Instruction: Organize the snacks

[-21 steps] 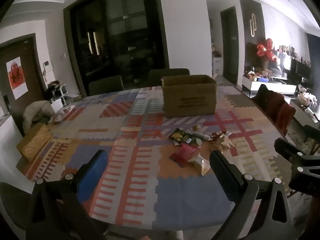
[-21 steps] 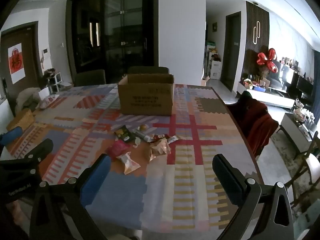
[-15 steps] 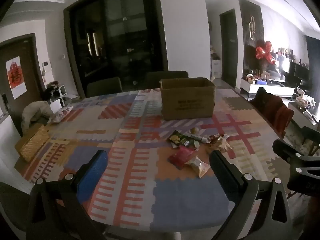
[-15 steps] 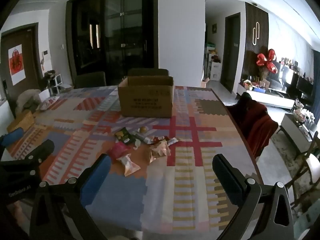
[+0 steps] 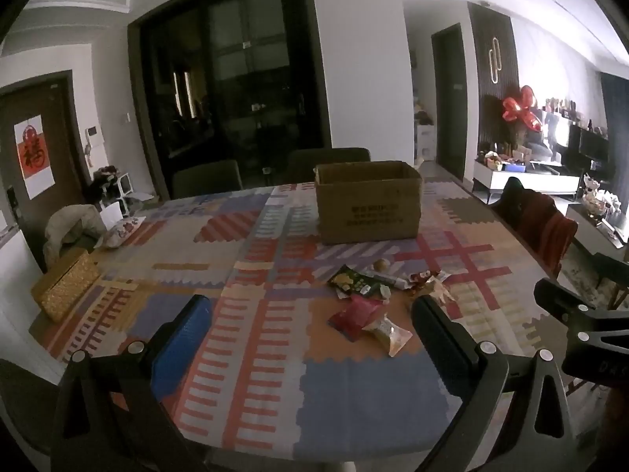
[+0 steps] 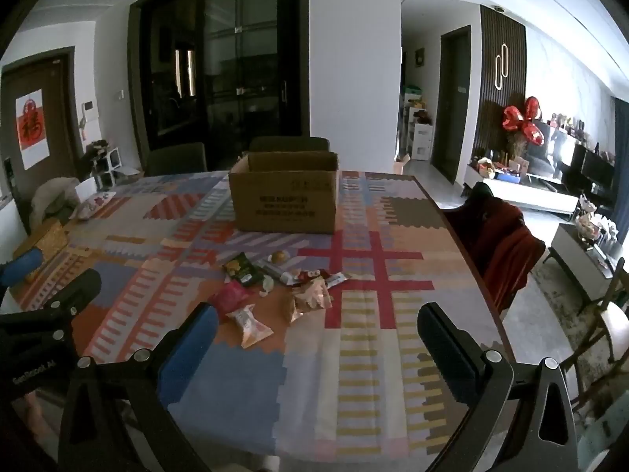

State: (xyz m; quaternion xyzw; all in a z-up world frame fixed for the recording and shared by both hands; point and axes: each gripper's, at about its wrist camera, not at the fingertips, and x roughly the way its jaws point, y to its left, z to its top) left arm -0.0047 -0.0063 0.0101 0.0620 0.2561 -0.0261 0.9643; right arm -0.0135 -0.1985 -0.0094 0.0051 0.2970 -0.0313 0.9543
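A pile of small snack packets (image 5: pixel 373 299) lies in the middle of the patterned tablecloth (image 5: pixel 243 275); it also shows in the right wrist view (image 6: pixel 271 287). It holds a dark green bag (image 5: pixel 354 281), a pink-red pouch (image 5: pixel 355 312), a clear wrapped snack (image 5: pixel 387 332) and a round bun (image 6: pixel 279 256). An open cardboard box (image 5: pixel 367 200) stands behind the pile, also in the right wrist view (image 6: pixel 284 196). My left gripper (image 5: pixel 310 310) is open and empty, held above the near table edge. My right gripper (image 6: pixel 316 316) is open and empty beside it.
A woven basket (image 5: pixel 65 283) sits at the table's left edge. Dark chairs (image 5: pixel 206 183) stand at the far side. A chair with a red coat (image 6: pixel 499 244) stands at the right side. The table's near edge lies just under both grippers.
Both grippers have tilted and drawn back slightly, so the table and box sit a little lower and nearer in view. Nothing on the table moved. Both stay open.
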